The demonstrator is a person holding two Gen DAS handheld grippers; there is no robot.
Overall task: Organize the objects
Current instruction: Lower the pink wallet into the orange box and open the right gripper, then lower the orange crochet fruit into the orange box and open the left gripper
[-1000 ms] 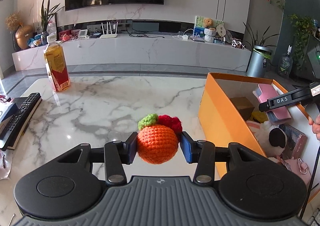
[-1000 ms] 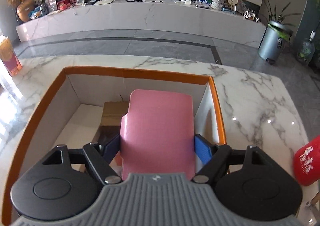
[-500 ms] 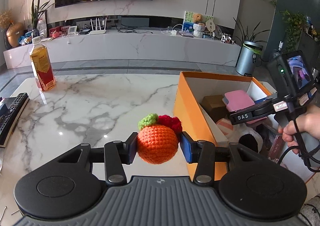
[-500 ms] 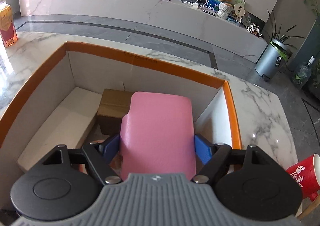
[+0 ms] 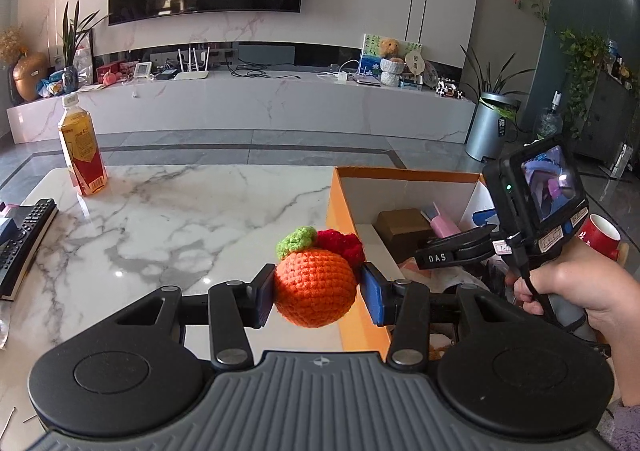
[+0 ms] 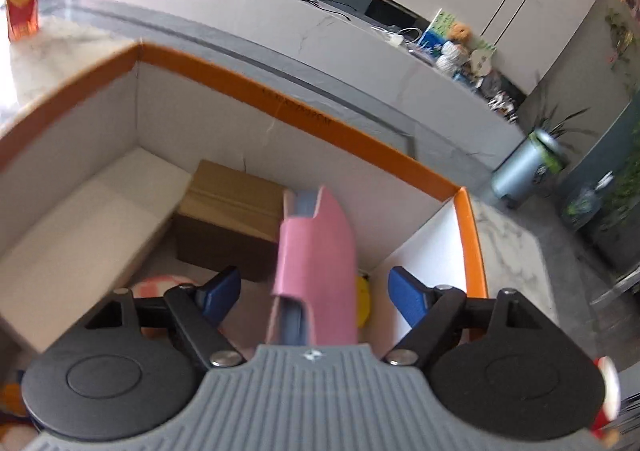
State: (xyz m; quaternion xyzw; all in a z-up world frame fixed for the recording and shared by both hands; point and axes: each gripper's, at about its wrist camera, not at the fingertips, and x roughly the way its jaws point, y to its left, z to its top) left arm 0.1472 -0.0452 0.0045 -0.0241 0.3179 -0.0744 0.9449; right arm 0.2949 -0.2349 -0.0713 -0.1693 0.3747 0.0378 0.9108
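Released and tipped onto its edge, the smooth pink case (image 6: 316, 267) stood loose between the right hand-held gripper's (image 6: 314, 297) widening blue pads, inside the orange cardboard box (image 6: 240, 83). Left hand-held gripper (image 5: 316, 293) pinched the round crocheted orange (image 5: 314, 287) above the marble desk (image 5: 168, 227).

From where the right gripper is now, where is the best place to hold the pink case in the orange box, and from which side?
Probably the pink case by its two broad flat faces, from above. It stands on edge, tilted, beside the brown carton in the orange box, between the opening fingers of the right gripper.
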